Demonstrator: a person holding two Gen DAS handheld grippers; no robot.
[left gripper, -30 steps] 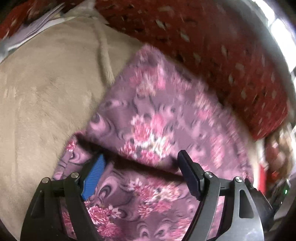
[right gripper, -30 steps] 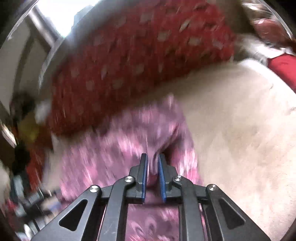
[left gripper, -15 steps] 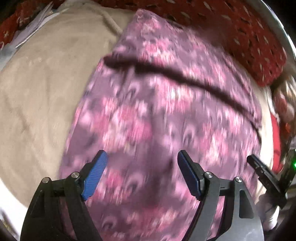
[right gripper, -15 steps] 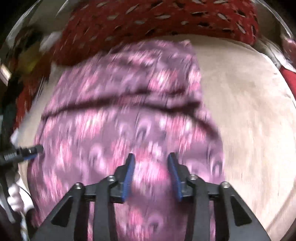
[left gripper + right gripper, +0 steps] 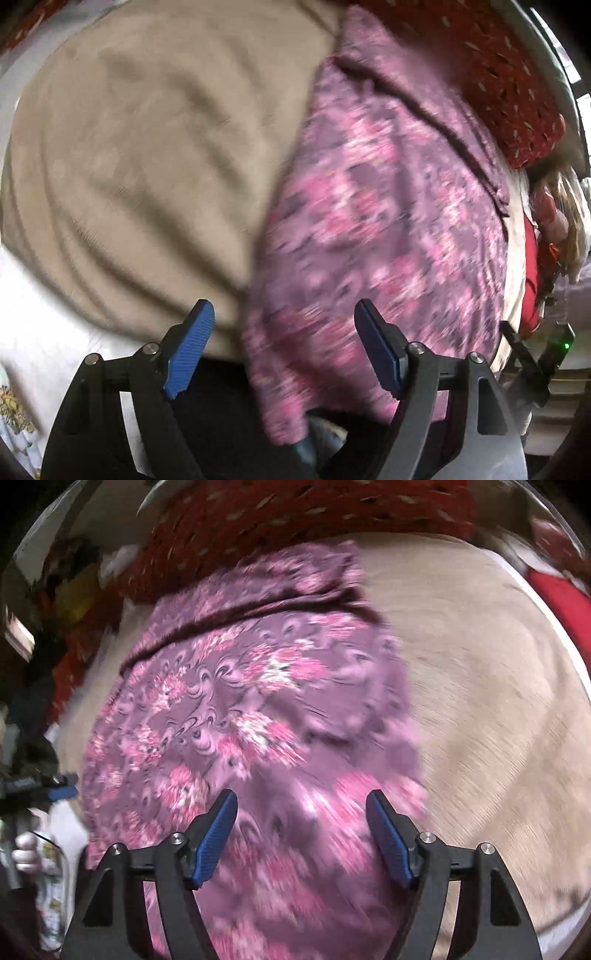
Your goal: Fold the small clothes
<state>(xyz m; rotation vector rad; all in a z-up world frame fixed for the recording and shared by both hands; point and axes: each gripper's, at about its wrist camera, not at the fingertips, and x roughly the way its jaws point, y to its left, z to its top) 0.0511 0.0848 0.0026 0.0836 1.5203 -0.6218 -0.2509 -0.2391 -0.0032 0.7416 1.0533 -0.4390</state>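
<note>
I have both tools hanging over the purple cotton garment with the pink flower print (image 5: 251, 716), which lies spread on the beige plush blanket (image 5: 480, 701) of what I take to be a bed. It fills the middle of the right wrist view and runs from the upper right down to the lower middle of the left wrist view. A dark folded edge crosses its upper part, so I judge one fold is laid and the cloth was set down flat to keep it.

The right gripper (image 5: 301, 834) has just been opening; its blue-padded fingers (image 5: 216, 838) now stand wide apart with nothing pinched, only the print showing below them. The left gripper (image 5: 284, 347) is likewise spread wide and empty, poised over the garment's left edge, where cloth meets blanket. I read that as both tools backing off to pick new corners.

The right wrist view gives me the whole folded shape and, at its left edge, the left gripper with a hand (image 5: 24, 853) on its grip. The left wrist view shows the red patterned cushion (image 5: 509, 85) at upper right, the right gripper's black tip at lower right, and something dark under the garment's near end that I cannot identify.
</note>
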